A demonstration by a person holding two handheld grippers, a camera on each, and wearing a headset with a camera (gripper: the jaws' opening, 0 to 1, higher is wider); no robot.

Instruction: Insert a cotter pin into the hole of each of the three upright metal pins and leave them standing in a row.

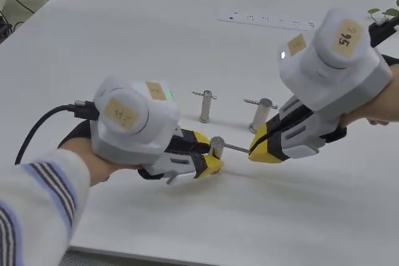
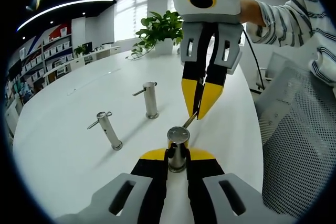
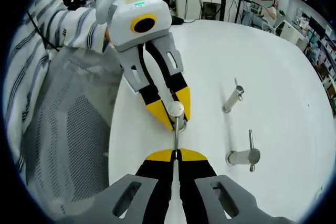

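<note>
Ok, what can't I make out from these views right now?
Whether the cotter pin is in the hole of the held metal pin: too small in the head view; its cap covers it in the left gripper view.
That pin's base: head view, behind the left tool.
Cotter pin's loop end: right gripper view, inside the right tool.

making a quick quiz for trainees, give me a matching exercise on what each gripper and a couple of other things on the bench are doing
1 left gripper
2 right gripper
3 back-left metal pin
4 power strip

a lies flat far back on the table
b shut on the cotter pin
c stands free, hole already pinned
d shut on the near metal pin

Pairs: 1-d, 2-b, 3-c, 4-a
</note>
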